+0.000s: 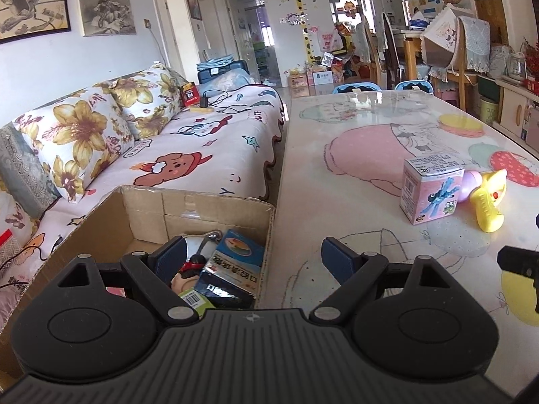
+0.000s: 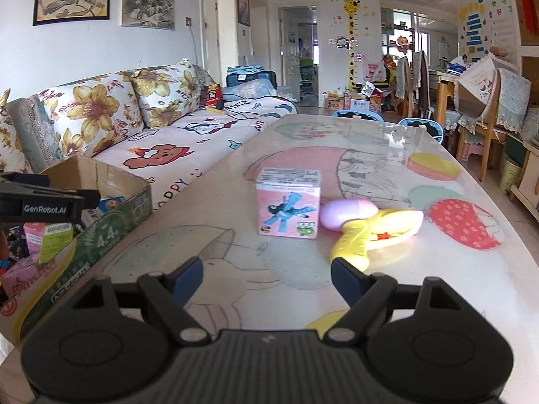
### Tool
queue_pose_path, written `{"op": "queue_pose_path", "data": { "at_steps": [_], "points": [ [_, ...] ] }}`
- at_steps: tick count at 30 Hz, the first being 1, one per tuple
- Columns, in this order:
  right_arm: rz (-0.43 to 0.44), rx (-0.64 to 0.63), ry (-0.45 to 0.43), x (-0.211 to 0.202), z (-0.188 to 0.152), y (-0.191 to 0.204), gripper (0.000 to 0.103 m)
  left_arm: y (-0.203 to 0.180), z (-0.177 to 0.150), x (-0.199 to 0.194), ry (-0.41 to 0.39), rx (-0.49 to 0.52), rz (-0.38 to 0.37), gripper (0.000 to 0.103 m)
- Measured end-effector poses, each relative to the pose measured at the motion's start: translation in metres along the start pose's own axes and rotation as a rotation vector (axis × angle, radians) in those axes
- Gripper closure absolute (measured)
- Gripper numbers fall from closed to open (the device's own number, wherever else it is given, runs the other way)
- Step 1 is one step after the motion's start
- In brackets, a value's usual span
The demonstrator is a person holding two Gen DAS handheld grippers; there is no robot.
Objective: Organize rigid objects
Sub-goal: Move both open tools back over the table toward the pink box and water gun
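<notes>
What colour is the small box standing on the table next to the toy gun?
Pink, with a blue dragonfly-like figure printed on its front; the small box shows best in the right wrist view.

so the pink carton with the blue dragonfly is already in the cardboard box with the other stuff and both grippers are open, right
Not quite. The pink carton with the blue dragonfly picture stands on the table, beside the yellow toy gun, as the right wrist view shows. The cardboard box holds other items. Both the left gripper and the right gripper are open.

left tongs (image 1: 254, 256): spread wide, nothing held; right tongs (image 2: 266, 274): spread wide, nothing held
</notes>
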State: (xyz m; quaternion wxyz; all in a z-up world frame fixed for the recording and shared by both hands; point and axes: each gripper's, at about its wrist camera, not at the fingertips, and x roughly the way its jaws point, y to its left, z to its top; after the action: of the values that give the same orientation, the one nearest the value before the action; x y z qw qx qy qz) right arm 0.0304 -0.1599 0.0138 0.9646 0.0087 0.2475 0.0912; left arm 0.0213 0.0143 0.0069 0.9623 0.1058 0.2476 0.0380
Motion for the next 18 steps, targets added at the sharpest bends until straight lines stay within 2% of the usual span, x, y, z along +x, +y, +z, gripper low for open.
{"op": "queue_pose_path", "data": {
  "at_steps": [6, 18],
  "points": [
    [-0.070, 0.037, -0.004, -0.002, -0.001, -0.033, 0.016, -0.008, 0.000, 0.007, 0.007, 0.026, -0.026, 0.000],
    [-0.158, 0.132, -0.003, 0.004, -0.002, -0.092, 0.014, -0.017, -0.005, 0.012, 0.022, 0.067, -0.056, 0.000]
  ]
}}
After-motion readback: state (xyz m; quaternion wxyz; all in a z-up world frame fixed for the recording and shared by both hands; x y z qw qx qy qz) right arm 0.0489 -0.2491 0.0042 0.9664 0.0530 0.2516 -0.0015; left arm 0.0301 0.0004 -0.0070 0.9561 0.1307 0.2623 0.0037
